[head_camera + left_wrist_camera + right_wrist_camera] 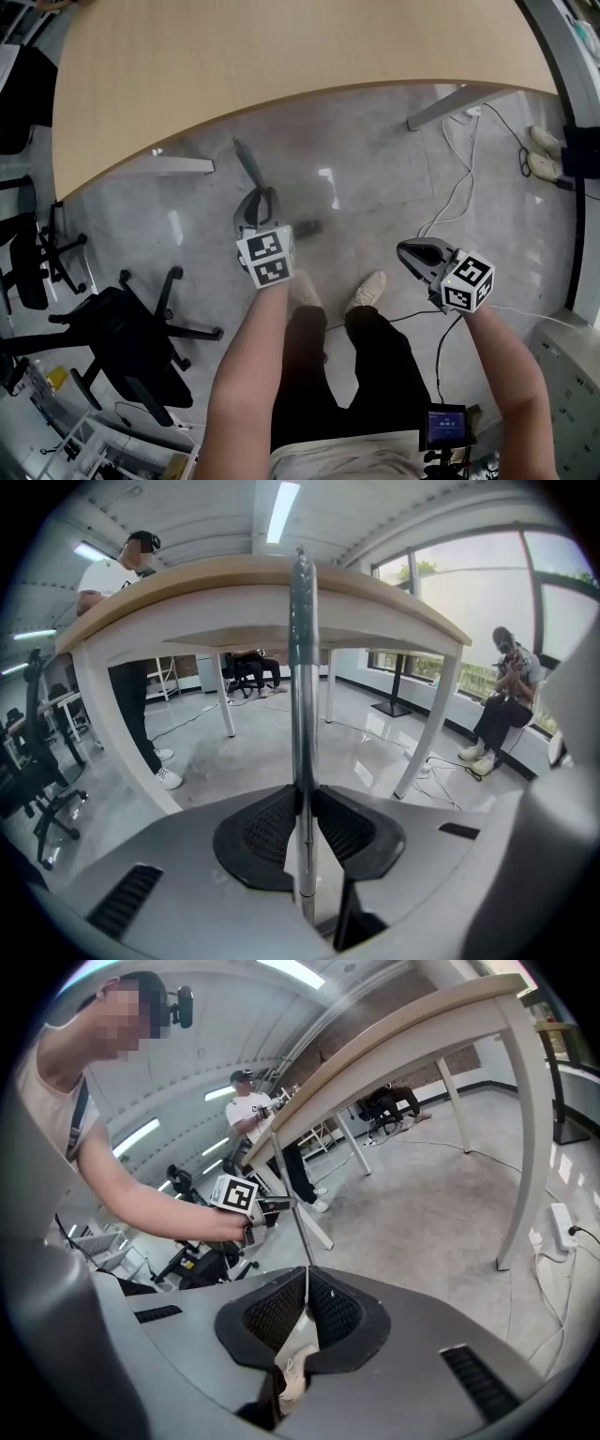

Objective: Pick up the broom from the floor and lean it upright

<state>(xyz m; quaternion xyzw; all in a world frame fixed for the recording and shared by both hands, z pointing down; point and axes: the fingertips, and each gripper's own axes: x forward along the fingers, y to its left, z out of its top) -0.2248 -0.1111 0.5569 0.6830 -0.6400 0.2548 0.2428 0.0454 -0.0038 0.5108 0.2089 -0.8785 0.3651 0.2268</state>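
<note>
The broom's slim metal handle [302, 667] runs straight up between the pads of my left gripper [302, 808], which is shut on it. Its top reaches about the height of the table's edge. In the head view the handle [247, 164] slants up from the left gripper [256, 204] towards the table, and a dark shape on the floor by my shoe looks like the broom head [307, 228]. My right gripper [413, 251] hangs apart to the right, its pads meeting with nothing between them. From its own view the right gripper [305, 1277] looks across at the left gripper [246, 1200] and the handle [286, 1177].
A long wooden table [281, 66] on white legs [450, 105] stands ahead. Black office chairs [131, 328] crowd the left. White cables [459, 187] trail over the grey floor at the right. A person [122, 621] stands by the table, and another person [506, 696] sits at the window.
</note>
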